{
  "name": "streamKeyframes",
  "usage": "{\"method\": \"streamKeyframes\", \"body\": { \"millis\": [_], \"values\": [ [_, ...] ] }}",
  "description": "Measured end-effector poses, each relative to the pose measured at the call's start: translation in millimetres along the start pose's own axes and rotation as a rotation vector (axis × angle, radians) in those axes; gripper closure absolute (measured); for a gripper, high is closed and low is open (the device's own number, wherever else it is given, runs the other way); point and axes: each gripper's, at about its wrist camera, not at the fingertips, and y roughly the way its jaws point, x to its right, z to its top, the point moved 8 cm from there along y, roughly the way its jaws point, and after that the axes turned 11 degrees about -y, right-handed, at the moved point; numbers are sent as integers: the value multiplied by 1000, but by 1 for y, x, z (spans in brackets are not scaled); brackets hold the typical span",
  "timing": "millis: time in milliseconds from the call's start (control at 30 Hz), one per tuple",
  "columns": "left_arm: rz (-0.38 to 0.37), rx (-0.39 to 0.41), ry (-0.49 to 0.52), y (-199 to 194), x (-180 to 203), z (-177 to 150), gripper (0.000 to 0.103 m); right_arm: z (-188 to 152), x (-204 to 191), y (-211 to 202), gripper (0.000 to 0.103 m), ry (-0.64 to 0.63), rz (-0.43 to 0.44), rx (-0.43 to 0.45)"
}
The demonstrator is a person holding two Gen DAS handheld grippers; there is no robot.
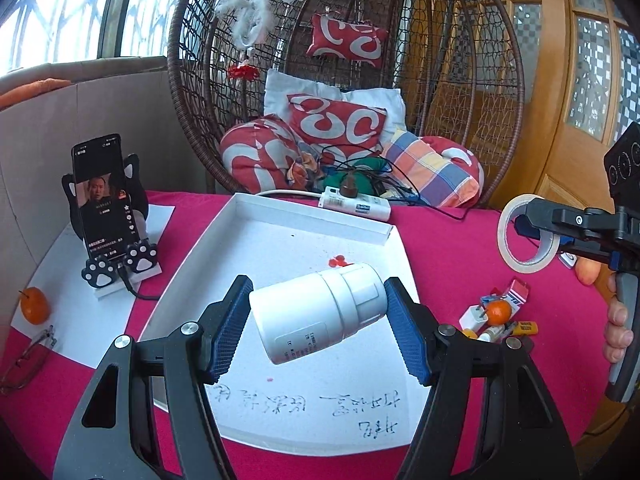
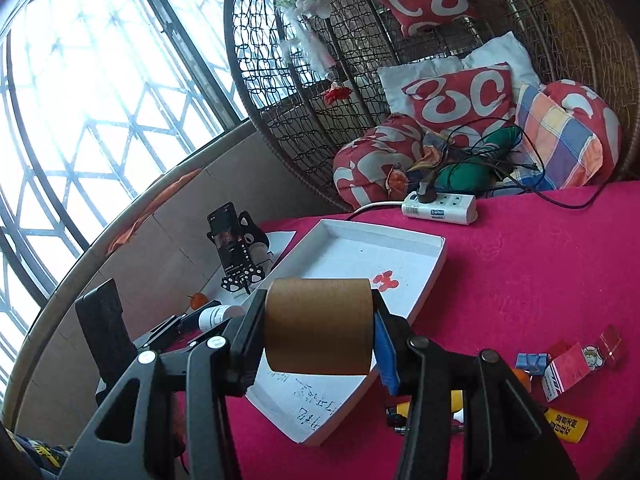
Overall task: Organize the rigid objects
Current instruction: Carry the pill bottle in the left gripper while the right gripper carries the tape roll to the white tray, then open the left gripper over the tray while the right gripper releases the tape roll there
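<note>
While the white cylindrical plastic bottle (image 1: 320, 312) is pinched crosswise by the left gripper (image 1: 318, 328) above the shallow white cardboard tray (image 1: 312, 216), the brown tape roll (image 2: 318, 326) is clamped by the right gripper (image 2: 316, 344) over the tray's right edge.

Left hand-held gripper (image 1: 319, 316) clamped shut; right hand-held gripper (image 2: 318, 330) likewise.

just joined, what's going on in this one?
A person is sorting small items with two handheld grippers. The left gripper has a white bottle lying sideways between its fingers, over the white tray. The right gripper is shut on a roll of tape, above the tray's near edge. The tray holds nothing else yet. Loose items wait on the pink cloth.
</note>
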Motion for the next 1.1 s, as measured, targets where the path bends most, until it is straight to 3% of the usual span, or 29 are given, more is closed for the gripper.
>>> {"method": "streamKeyframes", "body": {
  "millis": [267, 500, 800, 967, 1100],
  "values": [
    [30, -11, -6, 25, -8, 19, 35, 15, -10, 37, 55, -58, -26, -40],
    [73, -23, -19, 63, -13, 31, 35, 7, -16, 84, 55, -102, -64, -112],
    [125, -149, -150, 111, -51, 6, 35, -13, -16, 125, 55, -160, -155, -179],
    [123, -173, -145, 113, -50, 4, 35, -15, -7, 140, 55, -198, -241, -207],
    [127, -197, -128, 115, -48, 0, 35, -22, 0, 147, 55, -168, -254, -222]
  ]
}}
